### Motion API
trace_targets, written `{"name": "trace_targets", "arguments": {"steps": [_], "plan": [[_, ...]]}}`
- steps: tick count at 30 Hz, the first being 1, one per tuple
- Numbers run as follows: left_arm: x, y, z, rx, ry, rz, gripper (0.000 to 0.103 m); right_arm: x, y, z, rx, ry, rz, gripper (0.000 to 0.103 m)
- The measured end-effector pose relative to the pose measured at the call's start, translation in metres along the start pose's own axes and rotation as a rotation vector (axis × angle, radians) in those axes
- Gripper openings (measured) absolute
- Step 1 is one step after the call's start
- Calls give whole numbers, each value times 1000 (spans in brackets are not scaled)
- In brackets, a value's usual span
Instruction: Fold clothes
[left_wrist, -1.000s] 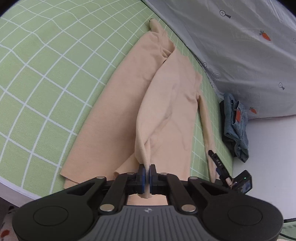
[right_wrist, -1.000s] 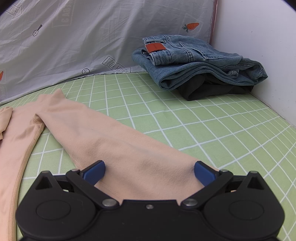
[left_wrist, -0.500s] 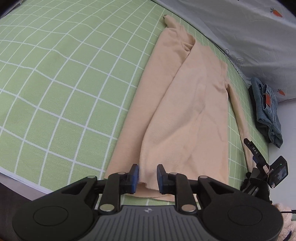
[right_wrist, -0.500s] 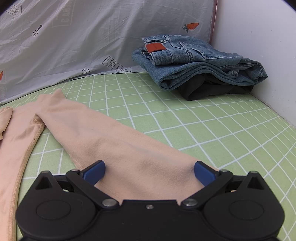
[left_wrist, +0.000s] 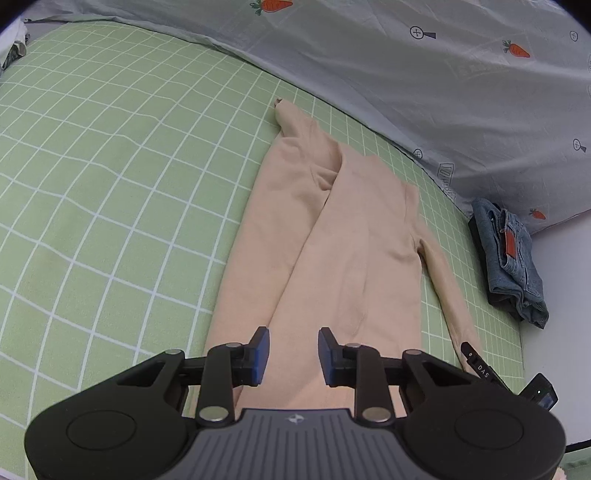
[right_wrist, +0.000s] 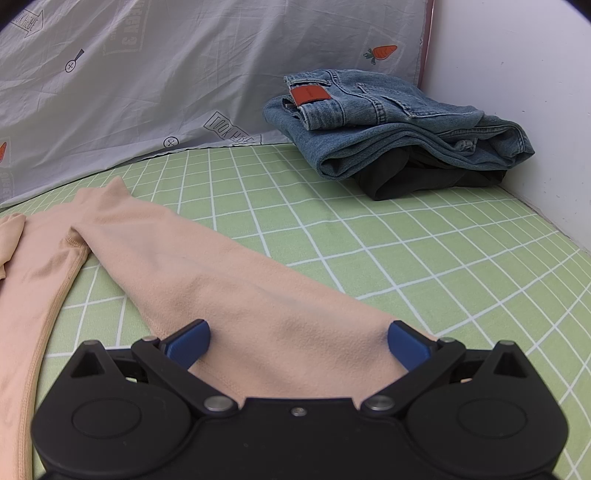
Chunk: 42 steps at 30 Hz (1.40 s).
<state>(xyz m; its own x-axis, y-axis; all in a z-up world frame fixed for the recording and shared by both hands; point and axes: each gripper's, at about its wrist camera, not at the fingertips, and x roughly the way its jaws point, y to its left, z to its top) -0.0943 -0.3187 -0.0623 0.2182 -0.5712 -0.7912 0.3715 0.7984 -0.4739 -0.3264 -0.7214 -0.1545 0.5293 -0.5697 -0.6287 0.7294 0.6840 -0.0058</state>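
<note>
The peach top (left_wrist: 332, 254) lies flat on the green checked bed sheet (left_wrist: 110, 184), one side folded over its middle, its free sleeve (right_wrist: 229, 280) running toward 5 o'clock. The left tongs (left_wrist: 293, 356) hover apart over the hem, gripping nothing, and the right tongs (right_wrist: 297, 343) stand wide apart astride the sleeve's cuff. Folded jeans (right_wrist: 388, 125) sit at 1 o'clock from the right tongs, against the grey carrot-print cloth (right_wrist: 184, 74).

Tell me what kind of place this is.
Most likely a bedroom, with the work done on a bed. The green checked sheet covers a soft surface, a grey carrot-print quilt is bunched along its far side, and folded jeans sit in the corner by a white wall.
</note>
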Motion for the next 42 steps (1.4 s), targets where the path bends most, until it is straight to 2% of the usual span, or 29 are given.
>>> {"name": "trace_targets", "arguments": {"steps": [7, 12, 16, 18, 20, 21, 22, 26, 30, 32, 34, 37, 38, 40, 42], "plan": [[42, -25, 59, 80, -8, -6, 29, 0, 1, 0, 3, 0, -4, 103], [80, -43, 103, 142, -4, -56, 30, 1, 1, 1, 6, 0, -9, 103], [111, -61, 125, 207, -19, -84, 31, 2, 2, 2, 10, 1, -15, 103], [127, -67, 134, 198, -25, -94, 31, 3, 2, 2, 12, 2, -18, 103], [139, -69, 141, 180, -23, -110, 29, 3, 2, 3, 14, 2, -21, 103], [144, -70, 143, 175, -21, -120, 24, 4, 2, 3, 15, 2, -22, 103], [146, -71, 144, 187, -20, -118, 3, 4, 2, 3, 16, 3, -22, 103], [138, -64, 145, 174, -66, -120, 1, 4, 3, 4, 18, 3, -25, 103], [113, -48, 148, 86, -167, -129, 0, 4, 3, 4, 20, 3, -27, 103], [107, -37, 149, 34, -206, -93, 1, 4, 3, 4, 20, 3, -27, 103], [119, -29, 150, 32, -165, -3, 2, 4, 3, 4, 20, 3, -27, 103], [133, -24, 148, 45, -85, 74, 4, 4, 3, 4, 20, 4, -28, 103], [132, -24, 147, 41, -86, 71, 5, 4, 3, 5, 20, 4, -28, 103], [125, -28, 145, 47, -98, 59, 21, 5, 3, 5, 20, 4, -30, 103], [119, -34, 142, 70, -107, 53, 26, 4, 4, 5, 21, 3, -32, 103]]}}
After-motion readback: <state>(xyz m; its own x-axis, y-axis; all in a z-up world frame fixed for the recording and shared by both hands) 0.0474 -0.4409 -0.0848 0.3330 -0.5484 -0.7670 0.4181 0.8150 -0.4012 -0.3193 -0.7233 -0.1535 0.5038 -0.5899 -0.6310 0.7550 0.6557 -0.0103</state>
